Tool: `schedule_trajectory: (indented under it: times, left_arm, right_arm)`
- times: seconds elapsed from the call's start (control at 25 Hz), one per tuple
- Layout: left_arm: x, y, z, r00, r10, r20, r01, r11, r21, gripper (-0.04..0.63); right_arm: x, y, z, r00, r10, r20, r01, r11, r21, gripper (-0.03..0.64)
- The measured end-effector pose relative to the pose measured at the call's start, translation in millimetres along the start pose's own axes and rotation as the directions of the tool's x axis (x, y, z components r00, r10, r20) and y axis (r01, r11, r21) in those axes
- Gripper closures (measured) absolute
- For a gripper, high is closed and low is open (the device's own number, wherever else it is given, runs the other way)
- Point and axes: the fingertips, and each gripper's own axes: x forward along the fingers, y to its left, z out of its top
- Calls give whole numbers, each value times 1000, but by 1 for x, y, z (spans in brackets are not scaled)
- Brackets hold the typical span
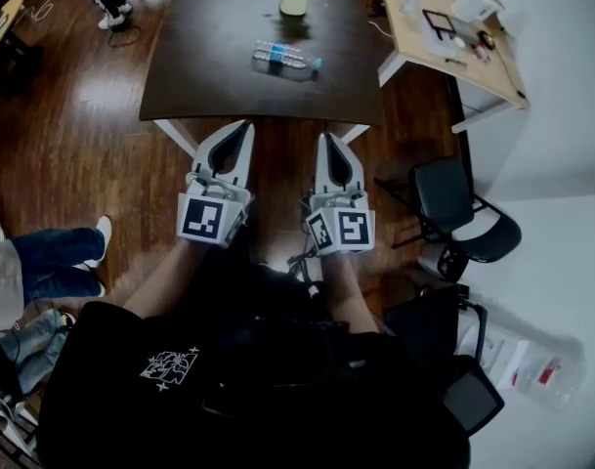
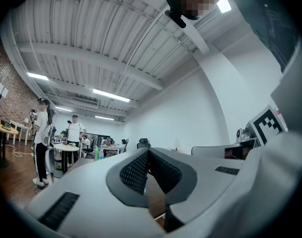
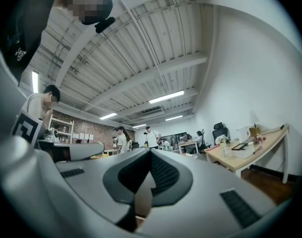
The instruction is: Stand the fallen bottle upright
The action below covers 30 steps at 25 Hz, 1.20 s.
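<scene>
Empty right hand-held gripper (image 3: 150, 155), jaws together

Am seeing bottle (image 1: 286, 61) as clear plastic, glossy, catching light. Desk (image 1: 199, 66) under it reading as dark wood, smooth, with low sheen. Floor (image 1: 72, 135) showing as polished wood planks, throwing glare. Am reading left tongs (image 1: 242, 127) and right tongs (image 1: 328, 139) as matt pale-grey plastic shells. Inner pads (image 2: 136, 171) looking dark, finely ribbed, rubbery. Ceiling (image 2: 91, 38) coming across as corrugated painted metal. Am noting my top (image 1: 229, 389) as matt black cloth.
</scene>
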Motion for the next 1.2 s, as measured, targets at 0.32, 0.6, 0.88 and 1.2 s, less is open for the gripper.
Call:
schedule_trajectory:
  times: [0.32,0.6,0.88,1.2]
  left_arm:
    - [75,60,-13,996,-87,-20,87,996,-13,600]
    - [121,95,-28,991,-132,-37,131,991,-40,600]
    - [140,105,-38,992,-119,-48,116,992,-58,600]
    - [161,107,-51,994,-53,-92,50,998,-41,600]
  right_arm:
    - [95,-19,-16,998,-58,-30,58,998,-9,604]
    - [151,-37,-29,994,-88,-69,85,996,-38,604]
    - [182,-61,-43,990,-44,-136,29,994,-109,604]
    - [209,-83,-60,982,30,-185,-51,992,-112,604]
